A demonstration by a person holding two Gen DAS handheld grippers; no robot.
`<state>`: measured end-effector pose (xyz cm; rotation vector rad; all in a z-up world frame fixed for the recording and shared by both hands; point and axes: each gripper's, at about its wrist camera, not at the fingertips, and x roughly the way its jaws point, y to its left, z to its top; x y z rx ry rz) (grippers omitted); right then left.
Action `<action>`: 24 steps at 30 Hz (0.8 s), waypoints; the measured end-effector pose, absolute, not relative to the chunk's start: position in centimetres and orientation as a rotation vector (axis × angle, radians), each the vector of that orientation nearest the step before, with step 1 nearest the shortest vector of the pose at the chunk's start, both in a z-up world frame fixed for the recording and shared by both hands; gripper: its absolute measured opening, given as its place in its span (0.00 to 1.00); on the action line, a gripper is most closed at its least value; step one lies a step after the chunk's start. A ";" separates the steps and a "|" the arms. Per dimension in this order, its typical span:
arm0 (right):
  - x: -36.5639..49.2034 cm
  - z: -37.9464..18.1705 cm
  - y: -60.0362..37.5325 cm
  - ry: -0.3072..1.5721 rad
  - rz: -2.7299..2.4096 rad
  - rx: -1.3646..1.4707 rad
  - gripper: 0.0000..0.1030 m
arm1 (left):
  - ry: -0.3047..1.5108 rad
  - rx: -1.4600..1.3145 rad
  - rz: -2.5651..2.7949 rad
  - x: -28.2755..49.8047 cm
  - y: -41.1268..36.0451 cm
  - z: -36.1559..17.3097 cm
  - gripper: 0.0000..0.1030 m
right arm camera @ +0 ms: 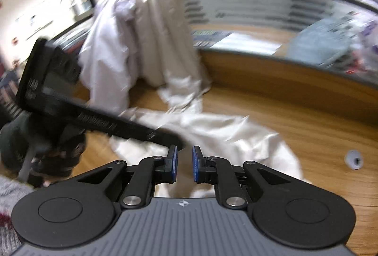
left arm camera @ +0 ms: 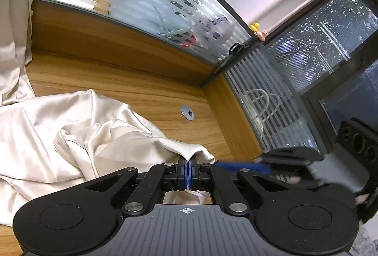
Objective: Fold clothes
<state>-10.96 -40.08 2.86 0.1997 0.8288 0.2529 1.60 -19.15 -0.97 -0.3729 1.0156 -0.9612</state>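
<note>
Left gripper (left arm camera: 188, 173): jaws clamped on a raised fold of the cream garment (left arm camera: 70, 135), which lies crumpled on the wooden counter (left arm camera: 146, 90). Right gripper (right arm camera: 184, 165): jaws slightly apart, pressing on nothing, poised over the same garment beside the left gripper.

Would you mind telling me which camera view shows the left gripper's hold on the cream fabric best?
The left wrist view: it is sharp, and the left gripper is shut on a fold of the cream fabric right between its blue pads. The right wrist view is blurred and shows that gripper only from the side, its tip over the cloth.
</note>
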 end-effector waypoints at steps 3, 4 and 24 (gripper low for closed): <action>-10.2 0.6 -39.4 0.892 0.246 0.178 0.15 | 1.019 -0.374 -0.970 1.6 -19.1 -0.7 0.03; -10.0 -0.1 -39.5 0.907 0.229 0.167 0.15 | 1.021 -0.378 -0.972 1.6 -19.0 -0.6 0.03; -11.2 -3.8 -42.7 0.946 0.144 0.330 0.16 | 1.121 -0.518 -0.976 2.5 -18.1 -2.2 0.03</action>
